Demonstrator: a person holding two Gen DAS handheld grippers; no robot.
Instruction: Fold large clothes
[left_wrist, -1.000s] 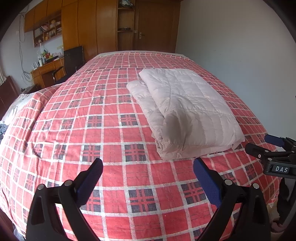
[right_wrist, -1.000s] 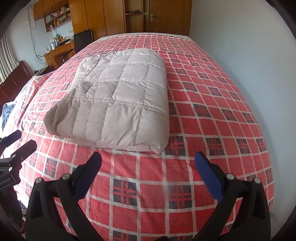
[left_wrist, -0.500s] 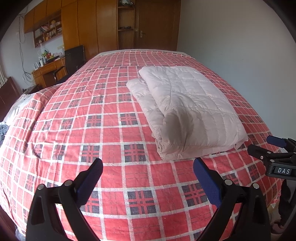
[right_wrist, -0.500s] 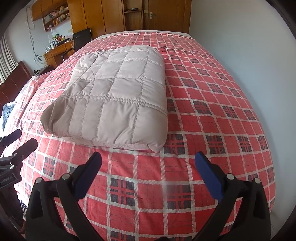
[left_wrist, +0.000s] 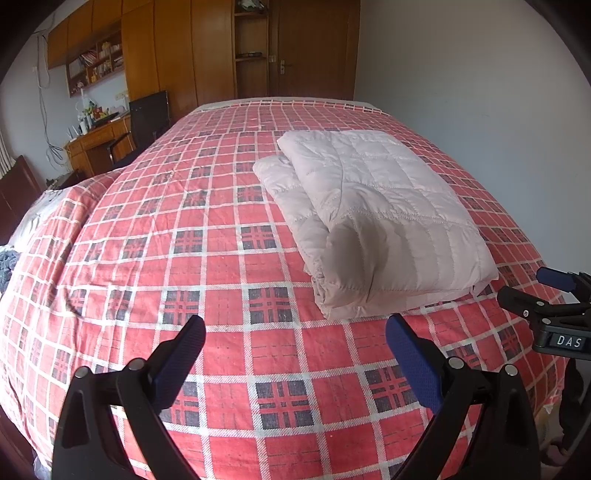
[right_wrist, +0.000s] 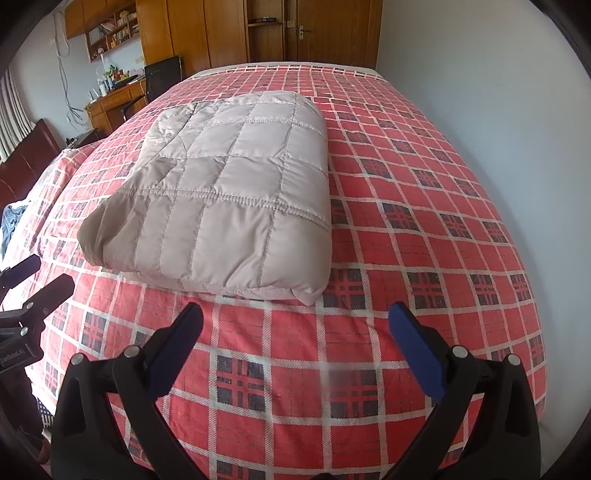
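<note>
Standing by the foot of the bed (left_wrist: 221, 258), I see a big red checked cover spread flat across it. Far behind the bed is a wall of brown wooden cupboards (left_wrist: 177, 55) with a door (left_wrist: 310, 48) in it. To the left is a wooden bench (left_wrist: 99, 142) with small things on top, too little to make out. A dark chair (left_wrist: 147, 118) stands beside it. A shelf with books (left_wrist: 99, 62) hangs above. The wall on the right is plain white. A bit of blue cloth (right_wrist: 13, 221) lies at the left edge of the bed.

Nothing lies between the tongs and the clothes, only bare cover.

The folded coat (left_wrist: 373, 218) is pale pink-grey and puffy, with stitched squares all over it. It lies in a neat, thick block on the right half of the bed, in the nearer part. Its layers show along the near and left edges, where one lower layer sticks out a little. In the right wrist view the folded coat (right_wrist: 229, 195) looks smooth on top, with its corners rounded.

The left tongs (left_wrist: 295, 336) hang over the near part of the bed, wide open, holding nothing. The right tongs (right_wrist: 295, 321) are also wide open and empty, just short of the coat's near edge. Neither touches the coat. Each pair has blue pads (left_wrist: 413, 365) on black arms. The right tongs (left_wrist: 532, 295) also show at the edge of the left view, beside the coat's near right corner.
</note>
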